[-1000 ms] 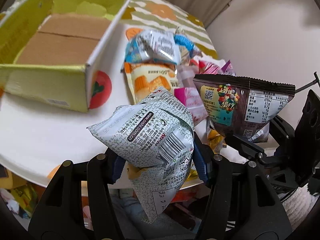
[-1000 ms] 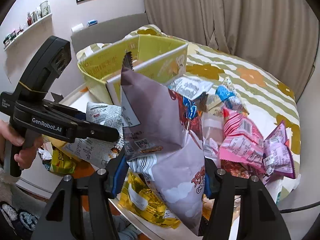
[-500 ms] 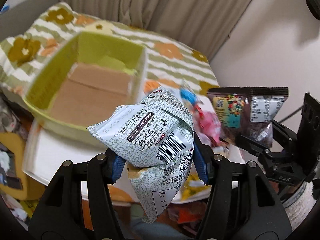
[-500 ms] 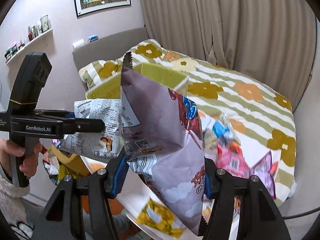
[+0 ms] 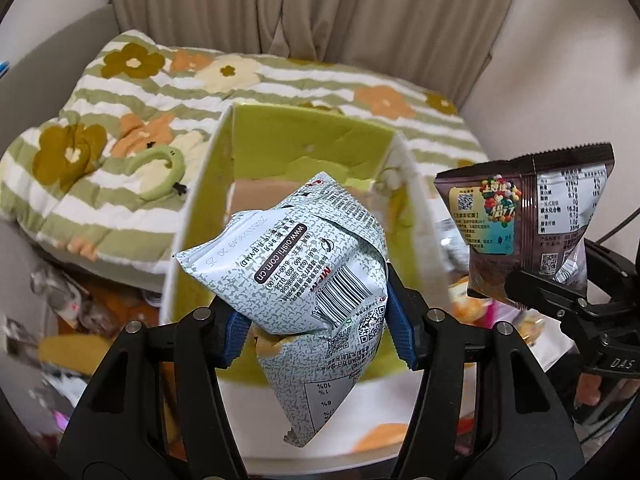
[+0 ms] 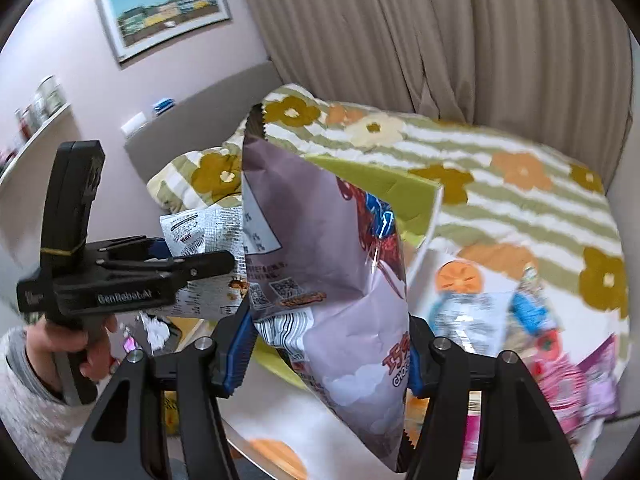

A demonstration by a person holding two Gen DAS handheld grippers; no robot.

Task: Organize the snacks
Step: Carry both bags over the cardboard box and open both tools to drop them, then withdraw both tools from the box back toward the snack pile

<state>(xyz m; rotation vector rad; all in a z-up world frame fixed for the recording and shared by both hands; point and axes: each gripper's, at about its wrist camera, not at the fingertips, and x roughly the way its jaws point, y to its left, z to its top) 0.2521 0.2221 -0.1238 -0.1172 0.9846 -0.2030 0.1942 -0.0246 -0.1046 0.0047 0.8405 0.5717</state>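
My left gripper (image 5: 318, 326) is shut on a grey-white speckled snack bag (image 5: 304, 264), held in the air above the near wall of a yellow-green cardboard box (image 5: 304, 136). My right gripper (image 6: 328, 354) is shut on a mauve-brown chocolate snack bag (image 6: 320, 264) that stands tall between its blue pads. In the left wrist view that brown bag (image 5: 532, 216) hangs at the right, beside the box. In the right wrist view the left gripper (image 6: 208, 266) holds the speckled bag (image 6: 204, 240) at the left, over the box's green flap (image 6: 380, 184).
The box stands on a white round table (image 5: 328, 408) with orange fruit prints. Several loose snack packs (image 6: 560, 360) lie on the table at the right. Behind is a bed with a green-striped flowered quilt (image 5: 120, 120), curtains and a wall. A hand in a grey sleeve (image 6: 24, 392) holds the left gripper.
Both grippers have risen and swung with their bags from the snack pile toward the box, which now lies straight ahead below the speckled bag. Both grips are unchanged.
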